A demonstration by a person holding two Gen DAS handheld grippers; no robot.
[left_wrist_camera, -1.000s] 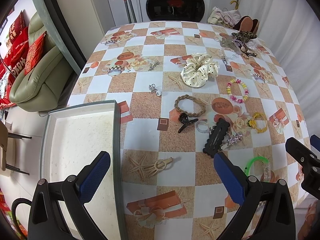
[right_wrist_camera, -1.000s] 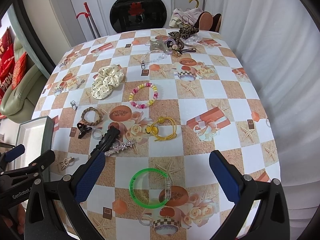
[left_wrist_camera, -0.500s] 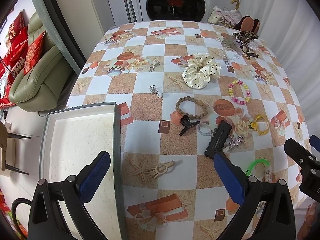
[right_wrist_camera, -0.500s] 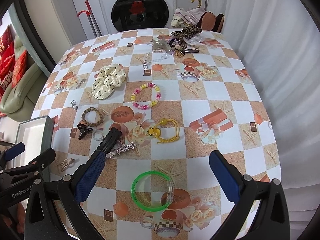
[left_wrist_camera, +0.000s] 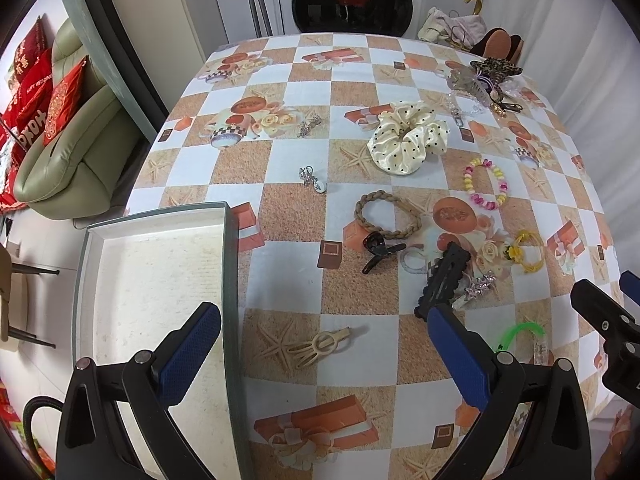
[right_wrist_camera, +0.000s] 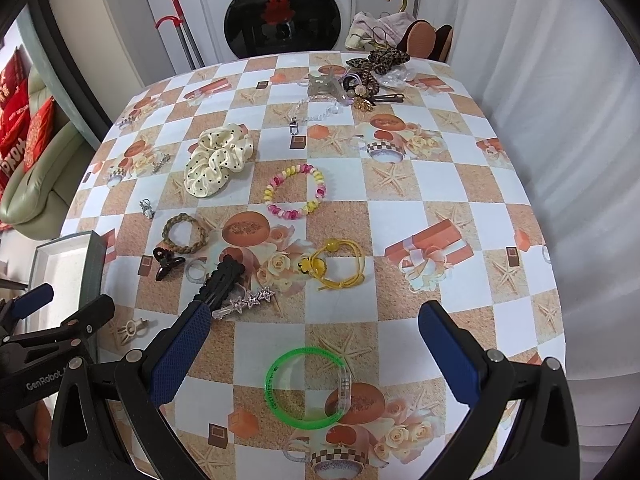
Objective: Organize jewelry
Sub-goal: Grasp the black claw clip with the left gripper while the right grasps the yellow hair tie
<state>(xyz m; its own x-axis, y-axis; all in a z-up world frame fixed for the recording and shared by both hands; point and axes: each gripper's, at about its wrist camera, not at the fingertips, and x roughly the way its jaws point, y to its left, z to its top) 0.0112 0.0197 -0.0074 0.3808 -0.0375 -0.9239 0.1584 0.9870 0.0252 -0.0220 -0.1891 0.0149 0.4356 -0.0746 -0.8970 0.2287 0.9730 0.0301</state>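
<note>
Jewelry lies scattered on a checked tablecloth. My left gripper [left_wrist_camera: 320, 344] is open and empty above a beige hair clip [left_wrist_camera: 320, 346], beside an open grey box with a white lining [left_wrist_camera: 156, 264]. My right gripper [right_wrist_camera: 316, 344] is open and empty above a green bangle [right_wrist_camera: 306, 386]. Further out lie a black hair clip [right_wrist_camera: 220, 284], a star clip [right_wrist_camera: 250, 300], a yellow hair tie [right_wrist_camera: 336, 266], a bead bracelet [right_wrist_camera: 296, 192], a braided band [right_wrist_camera: 184, 233], a small black claw clip [right_wrist_camera: 166, 264] and a cream dotted scrunchie [right_wrist_camera: 216, 164].
More hair pieces are piled at the table's far right corner [right_wrist_camera: 360, 76]. A washing machine [right_wrist_camera: 280, 12] stands behind the table. A green sofa with red cushions [left_wrist_camera: 60, 136] is at the left. A white curtain [right_wrist_camera: 560, 120] hangs at the right.
Both grippers have drifted slightly back and up over the table; the items appear a little further off. Both stay open and empty.
</note>
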